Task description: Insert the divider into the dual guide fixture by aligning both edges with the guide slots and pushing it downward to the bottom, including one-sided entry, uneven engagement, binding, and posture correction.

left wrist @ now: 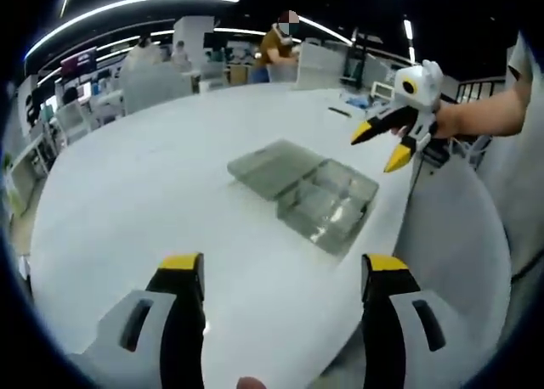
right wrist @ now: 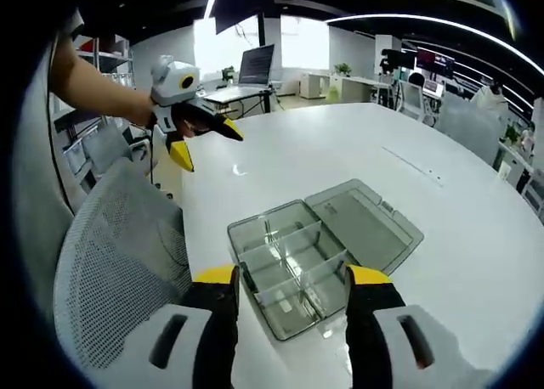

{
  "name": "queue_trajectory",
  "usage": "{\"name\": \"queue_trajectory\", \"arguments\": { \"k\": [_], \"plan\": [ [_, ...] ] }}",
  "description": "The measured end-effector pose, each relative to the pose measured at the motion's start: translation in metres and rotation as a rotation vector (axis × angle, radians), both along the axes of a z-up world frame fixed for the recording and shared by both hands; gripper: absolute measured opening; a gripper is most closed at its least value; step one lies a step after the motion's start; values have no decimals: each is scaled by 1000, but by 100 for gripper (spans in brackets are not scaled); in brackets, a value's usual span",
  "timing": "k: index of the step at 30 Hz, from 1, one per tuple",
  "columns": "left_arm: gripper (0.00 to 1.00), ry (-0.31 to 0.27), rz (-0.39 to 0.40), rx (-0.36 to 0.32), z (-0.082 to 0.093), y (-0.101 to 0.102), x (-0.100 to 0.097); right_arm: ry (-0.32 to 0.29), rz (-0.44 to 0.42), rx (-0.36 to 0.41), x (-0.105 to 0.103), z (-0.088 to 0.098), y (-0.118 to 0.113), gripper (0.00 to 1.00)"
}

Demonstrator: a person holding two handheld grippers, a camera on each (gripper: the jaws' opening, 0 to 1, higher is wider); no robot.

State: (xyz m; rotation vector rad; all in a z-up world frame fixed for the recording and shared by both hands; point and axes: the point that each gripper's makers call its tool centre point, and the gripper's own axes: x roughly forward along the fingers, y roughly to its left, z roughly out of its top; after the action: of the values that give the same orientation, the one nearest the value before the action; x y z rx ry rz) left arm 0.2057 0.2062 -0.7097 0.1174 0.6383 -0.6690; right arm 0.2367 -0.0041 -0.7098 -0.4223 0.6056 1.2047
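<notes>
My left gripper [left wrist: 283, 274] has two black jaws capped with yellow tips, each set in a light grey housing with a dark oblong slot. My right gripper [right wrist: 289, 287] matches: black jaws, yellow tips, grey slotted housings. Each body is white and rounded; it appears to carry a yellow ring.

A broad, round-edged white desk [left wrist: 170, 194] fills the middle of both views, with a grey mesh-backed chair [right wrist: 119, 253] at the lower left of the right gripper view. Long curved strip lights [left wrist: 127, 7] arc across the dark ceiling at the top of the left gripper view, above pale chairs [left wrist: 153, 83] and desks at upper left and a seated person [left wrist: 276, 45] at top centre. In the right gripper view a bright window [right wrist: 293, 41] glows at top centre, with a laptop [right wrist: 255, 66] on a desk before it and shelving [right wrist: 93, 58] at upper left.
</notes>
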Motion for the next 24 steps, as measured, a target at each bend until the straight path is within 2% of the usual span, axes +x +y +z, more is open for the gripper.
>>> {"name": "queue_trajectory", "arguments": {
  "k": [5, 15, 24],
  "plan": [
    [73, 7, -29, 29, -7, 11, 6, 14, -3, -1, -2, -5, 0, 49],
    [72, 4, -87, 55, -10, 18, 16, 17, -3, 2, -2, -6, 7, 52],
    [70, 25, -167, 147, -29, 41, 11, 18, 2, -4, -3, -6, 10, 53]
  ]
}}
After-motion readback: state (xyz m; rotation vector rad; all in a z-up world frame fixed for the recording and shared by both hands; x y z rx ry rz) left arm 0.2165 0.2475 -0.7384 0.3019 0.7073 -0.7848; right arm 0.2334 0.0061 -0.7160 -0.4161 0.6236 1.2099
